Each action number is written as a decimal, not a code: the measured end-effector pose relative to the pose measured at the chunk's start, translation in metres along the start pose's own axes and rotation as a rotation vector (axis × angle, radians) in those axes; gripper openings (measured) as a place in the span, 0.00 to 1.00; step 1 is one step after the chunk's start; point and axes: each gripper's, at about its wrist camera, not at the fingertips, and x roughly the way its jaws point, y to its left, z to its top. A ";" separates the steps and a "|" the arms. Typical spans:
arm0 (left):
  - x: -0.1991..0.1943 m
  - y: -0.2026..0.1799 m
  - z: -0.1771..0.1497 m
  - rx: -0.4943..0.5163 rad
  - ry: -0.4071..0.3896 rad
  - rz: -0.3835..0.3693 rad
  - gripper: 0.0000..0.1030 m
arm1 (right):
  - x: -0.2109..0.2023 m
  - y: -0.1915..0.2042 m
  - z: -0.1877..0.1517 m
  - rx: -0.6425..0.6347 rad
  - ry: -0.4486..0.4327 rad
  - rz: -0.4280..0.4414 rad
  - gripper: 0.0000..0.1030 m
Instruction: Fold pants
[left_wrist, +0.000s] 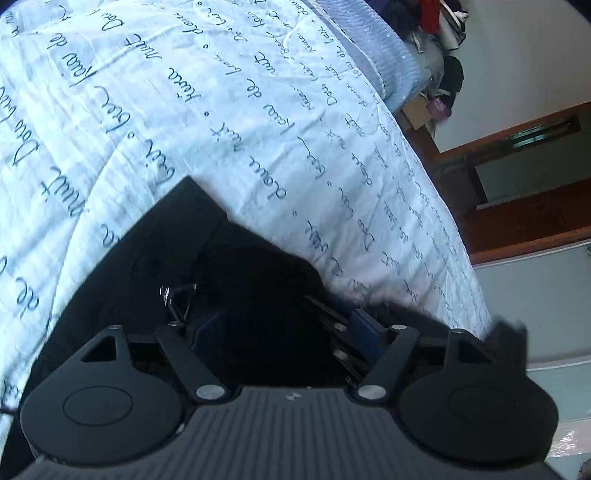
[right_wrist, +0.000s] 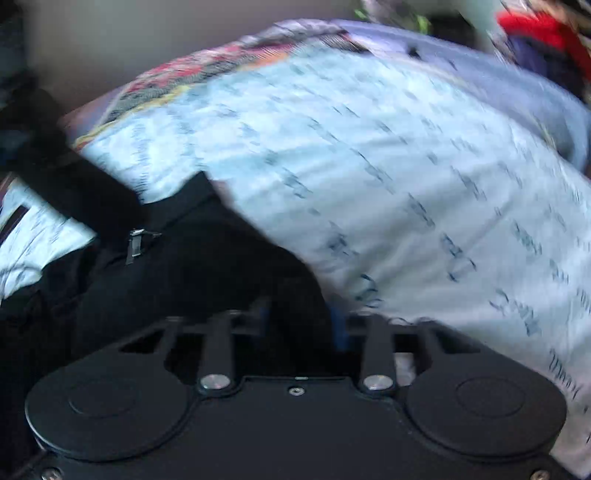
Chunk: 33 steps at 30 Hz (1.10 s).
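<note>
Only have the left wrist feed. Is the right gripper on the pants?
Observer: The right gripper has its fingers nearly together, with the black pants bunched over them. Blur hides the actual grip.
Operator: Anything trailing off the pants?
Observer: A black band runs up and left from beside the metal clasp.
Operator: What's past the bedding on that side?
Observer: A multicoloured floral cloth lies along the far edge of the quilt.
</note>
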 end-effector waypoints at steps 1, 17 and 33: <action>0.002 0.000 0.002 0.004 -0.003 0.006 0.76 | -0.005 0.009 -0.002 -0.036 -0.018 -0.025 0.11; -0.003 0.030 -0.004 -0.134 0.014 -0.036 0.14 | -0.068 0.169 -0.051 -0.775 -0.193 -0.441 0.09; -0.070 0.028 -0.084 0.099 -0.178 -0.022 0.04 | -0.146 0.069 -0.120 -0.404 -0.042 -0.467 0.66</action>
